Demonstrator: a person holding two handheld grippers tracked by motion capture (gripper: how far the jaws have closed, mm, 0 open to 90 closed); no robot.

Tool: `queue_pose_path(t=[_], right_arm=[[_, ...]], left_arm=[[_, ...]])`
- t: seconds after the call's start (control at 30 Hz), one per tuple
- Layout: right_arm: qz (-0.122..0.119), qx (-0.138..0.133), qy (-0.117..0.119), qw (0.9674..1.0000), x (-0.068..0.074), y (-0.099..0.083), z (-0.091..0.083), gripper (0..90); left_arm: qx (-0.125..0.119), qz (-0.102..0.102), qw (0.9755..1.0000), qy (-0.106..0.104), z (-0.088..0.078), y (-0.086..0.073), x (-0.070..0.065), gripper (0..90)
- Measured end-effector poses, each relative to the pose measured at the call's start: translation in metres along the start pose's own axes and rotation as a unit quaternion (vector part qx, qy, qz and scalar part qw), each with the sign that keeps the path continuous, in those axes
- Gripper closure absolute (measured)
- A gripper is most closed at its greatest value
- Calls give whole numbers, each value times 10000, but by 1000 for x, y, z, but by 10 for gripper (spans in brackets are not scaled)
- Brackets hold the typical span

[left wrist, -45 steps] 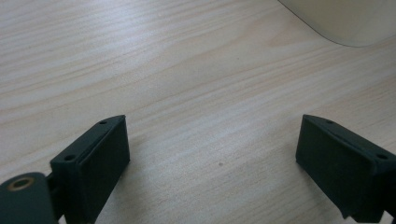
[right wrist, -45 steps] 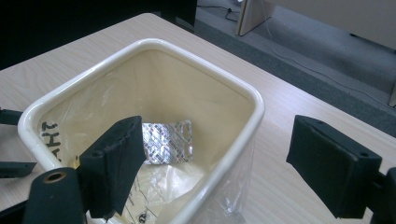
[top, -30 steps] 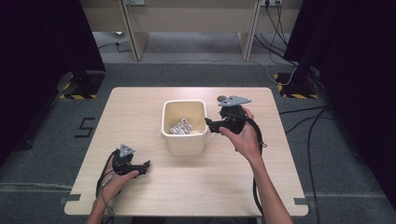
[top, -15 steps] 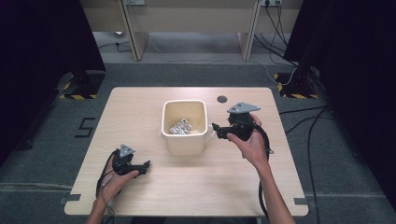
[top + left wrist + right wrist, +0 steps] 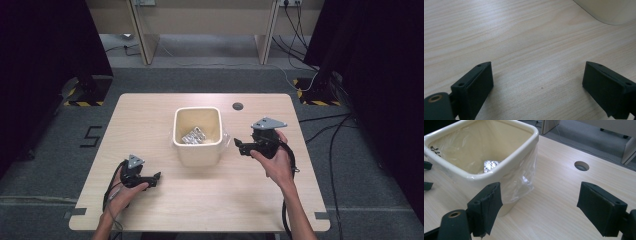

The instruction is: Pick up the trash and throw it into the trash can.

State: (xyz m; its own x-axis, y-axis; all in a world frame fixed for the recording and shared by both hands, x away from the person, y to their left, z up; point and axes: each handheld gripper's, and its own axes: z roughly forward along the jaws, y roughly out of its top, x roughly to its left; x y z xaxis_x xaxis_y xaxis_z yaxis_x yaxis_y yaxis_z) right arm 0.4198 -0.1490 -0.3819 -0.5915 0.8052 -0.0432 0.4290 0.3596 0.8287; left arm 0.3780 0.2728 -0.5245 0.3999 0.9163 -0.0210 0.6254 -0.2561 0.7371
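Note:
A cream square bin point(image 5: 197, 150) stands in the middle of the wooden table point(image 5: 225, 200), lined with a clear plastic bag point(image 5: 522, 183). Silvery foil packs point(image 5: 194, 136) lie in its bottom, one foil pack point(image 5: 490, 166) showing in the right gripper view. My right gripper point(image 5: 240, 147) is held just right of the bin, jaws pointing at it, open and empty point(image 5: 539, 192). My left gripper point(image 5: 156, 179) rests low at the front left, open over bare wood point(image 5: 536, 72), with the bin's corner point(image 5: 609, 12) ahead of it.
A round cable hole point(image 5: 238, 106) sits in the table behind the right gripper, also the cable hole point(image 5: 581, 166) past the bin. Cables trail from both grippers toward the table's near edge. Grey carpet and dark curtains surround the table.
My right gripper has drawn back from over the bin's right rim, moving right and toward the person. The left gripper has stayed still.

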Motion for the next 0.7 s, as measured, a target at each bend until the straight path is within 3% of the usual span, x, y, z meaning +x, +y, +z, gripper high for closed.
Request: queue_pose_path(t=[0.7], right_arm=[[108, 102, -119, 9998, -5, -33, -10, 192]], left_arm=[[20, 24, 10000, 1, 0, 0, 0, 88]])
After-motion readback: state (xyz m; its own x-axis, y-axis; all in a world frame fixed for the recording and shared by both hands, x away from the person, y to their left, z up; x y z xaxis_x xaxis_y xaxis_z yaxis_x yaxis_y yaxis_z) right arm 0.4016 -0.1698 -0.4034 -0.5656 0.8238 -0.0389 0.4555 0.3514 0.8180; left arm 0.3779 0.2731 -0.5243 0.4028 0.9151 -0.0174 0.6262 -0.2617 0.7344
